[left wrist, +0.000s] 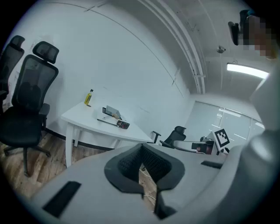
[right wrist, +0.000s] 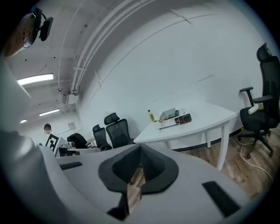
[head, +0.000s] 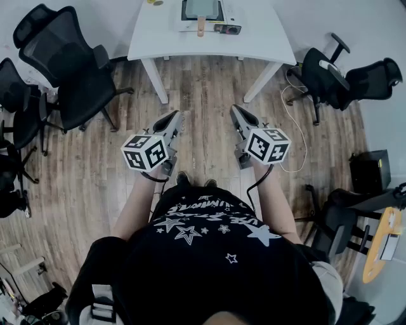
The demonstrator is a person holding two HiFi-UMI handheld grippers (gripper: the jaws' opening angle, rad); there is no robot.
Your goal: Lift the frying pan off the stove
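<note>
As seen from the head view, at top centre: frying pan (head: 202, 9) seated on the stove (head: 227, 28), atop a white table (head: 152, 32). Well below, mid-frame: left gripper (head: 178, 119) and right gripper (head: 235, 113), held side by side over wood floor (head: 203, 82), pointed toward the table. Both claws closed together, gripped nothing. Flanked by black office chairs (head: 70, 63) at upper left and upper right.

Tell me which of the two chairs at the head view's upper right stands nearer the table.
The chair beside the table's right front leg, white cable by its base; the other chair sits farther right.
</note>
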